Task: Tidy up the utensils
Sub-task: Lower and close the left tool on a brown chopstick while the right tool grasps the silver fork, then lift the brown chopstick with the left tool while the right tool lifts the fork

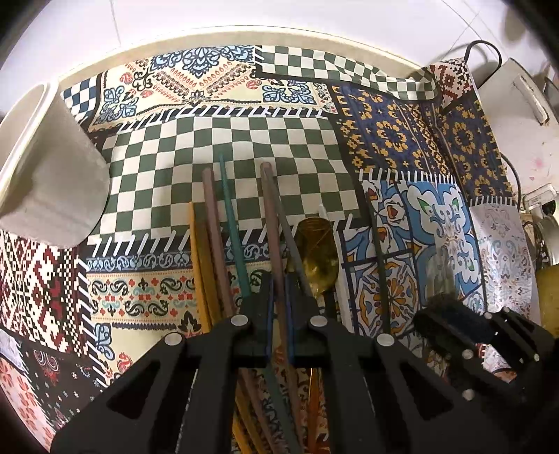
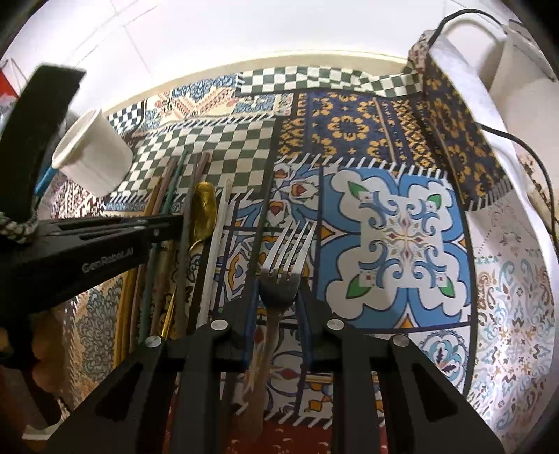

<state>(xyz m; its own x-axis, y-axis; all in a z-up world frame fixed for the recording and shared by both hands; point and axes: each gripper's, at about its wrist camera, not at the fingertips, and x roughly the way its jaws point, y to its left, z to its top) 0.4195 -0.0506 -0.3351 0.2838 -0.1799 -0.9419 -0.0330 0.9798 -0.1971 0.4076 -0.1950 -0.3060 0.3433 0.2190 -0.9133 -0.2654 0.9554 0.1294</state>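
Note:
Several chopsticks lie side by side on the patterned cloth. My left gripper (image 1: pixel 278 293) is shut on a brown chopstick (image 1: pixel 270 223) among them; a teal one (image 1: pixel 232 223), a pink-brown one (image 1: pixel 215 230) and yellow ones (image 1: pixel 199 265) lie beside it. A gold spoon (image 1: pixel 316 251) lies just right of them. My right gripper (image 2: pixel 278 297) is closed around a silver fork (image 2: pixel 284 258), tines pointing away. The left gripper also shows in the right wrist view (image 2: pixel 176 220), over the chopsticks (image 2: pixel 164 195) and the gold spoon (image 2: pixel 204 209). A white cup (image 1: pixel 52 164) lies tipped at left.
The white cup (image 2: pixel 92 150) lies on its side on the cloth. A white chopstick (image 2: pixel 218 237) and a dark one (image 2: pixel 260 223) lie between the spoon and the fork. White appliances with black cables (image 2: pixel 517 132) stand at right. A white wall (image 2: pixel 244 28) runs behind.

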